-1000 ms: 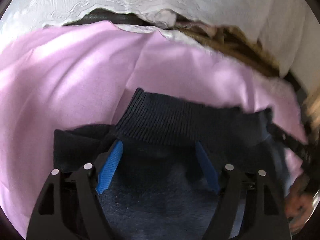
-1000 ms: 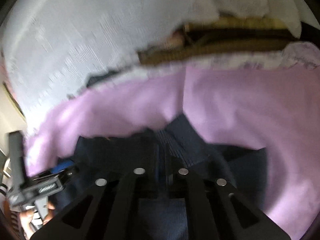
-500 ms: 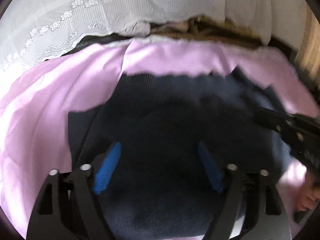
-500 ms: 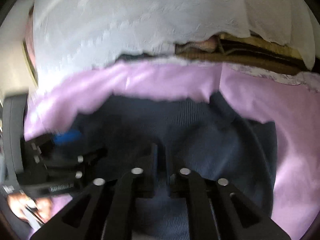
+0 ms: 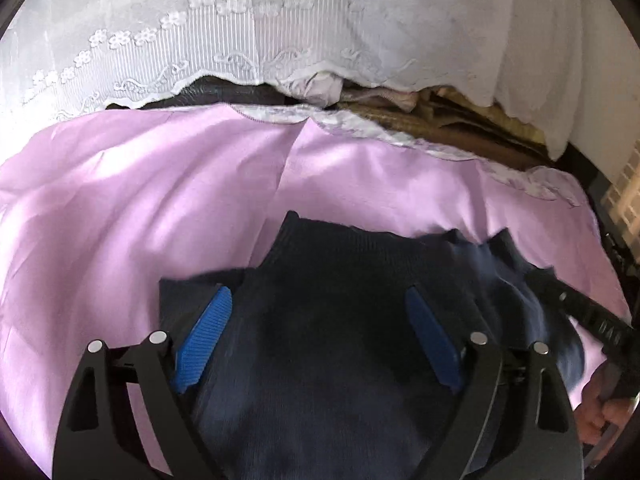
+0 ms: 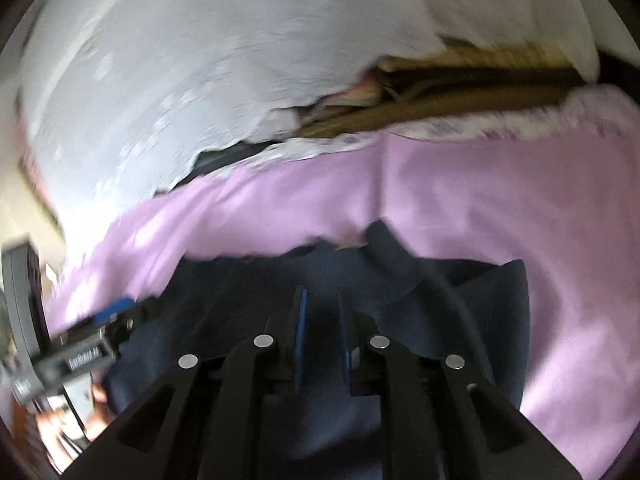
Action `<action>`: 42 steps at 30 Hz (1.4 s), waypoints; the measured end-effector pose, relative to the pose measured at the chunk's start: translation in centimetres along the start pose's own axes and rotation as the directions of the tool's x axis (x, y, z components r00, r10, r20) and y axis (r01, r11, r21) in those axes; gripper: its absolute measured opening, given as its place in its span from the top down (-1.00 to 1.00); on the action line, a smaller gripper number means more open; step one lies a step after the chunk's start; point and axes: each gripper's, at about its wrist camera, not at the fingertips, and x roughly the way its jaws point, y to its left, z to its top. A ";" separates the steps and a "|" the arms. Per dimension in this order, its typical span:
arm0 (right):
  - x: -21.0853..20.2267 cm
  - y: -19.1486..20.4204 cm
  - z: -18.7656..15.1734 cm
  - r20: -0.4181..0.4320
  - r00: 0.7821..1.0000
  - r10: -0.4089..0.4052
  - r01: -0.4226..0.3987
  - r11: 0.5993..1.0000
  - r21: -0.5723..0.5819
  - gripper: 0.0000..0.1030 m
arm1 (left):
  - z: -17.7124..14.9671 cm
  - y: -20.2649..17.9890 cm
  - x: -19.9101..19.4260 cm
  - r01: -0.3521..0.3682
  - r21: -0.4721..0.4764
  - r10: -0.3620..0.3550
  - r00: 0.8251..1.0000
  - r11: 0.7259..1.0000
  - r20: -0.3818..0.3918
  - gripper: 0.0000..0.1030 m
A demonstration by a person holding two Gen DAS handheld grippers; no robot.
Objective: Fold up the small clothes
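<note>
Navy knit sweater (image 5: pixel 344 344) lies on pink sheet (image 5: pixel 168 200); left gripper (image 5: pixel 320 336) has just spread wide, released; right gripper (image 6: pixel 322 328) slightly parting, w/ nothing visibly pinched — fold looks set down.

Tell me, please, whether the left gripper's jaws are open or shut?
Open: the left gripper has just been opening, its blue pads wide apart above the navy garment.

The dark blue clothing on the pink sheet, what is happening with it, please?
A person is folding a navy knitted garment spread on a pink sheet, with a gripper in each hand. The left gripper is above the garment; its jaws have just been opening and stand wide, pads not pressing the cloth. The right gripper has a narrow gap between its jaws, which have just been opening; whether cloth is pinched there cannot be told. White lace fabric hangs behind.
</note>
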 end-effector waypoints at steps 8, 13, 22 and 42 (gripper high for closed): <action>0.5 -4.6 -1.0 0.023 1.000 0.011 -0.015 0.986 0.164 0.66 | -1.8 0.8 2.6 -0.079 -0.006 0.078 0.996 0.997 -0.049 -0.72; -3.5 -4.5 -2.4 0.093 0.995 -0.023 0.011 0.991 0.134 0.66 | -3.2 1.9 -0.7 -0.028 -0.036 0.028 1.000 0.999 0.004 -0.72; -5.3 -5.0 -5.8 0.074 0.992 -0.099 0.091 0.991 0.101 0.59 | -6.0 1.4 -1.6 -0.131 0.017 0.131 0.991 0.991 -0.039 -0.81; -10.1 -3.8 -11.4 0.076 0.983 -0.167 0.165 0.986 0.035 -0.13 | -10.9 -2.2 -8.2 -0.219 0.112 0.209 0.973 0.969 0.094 -0.84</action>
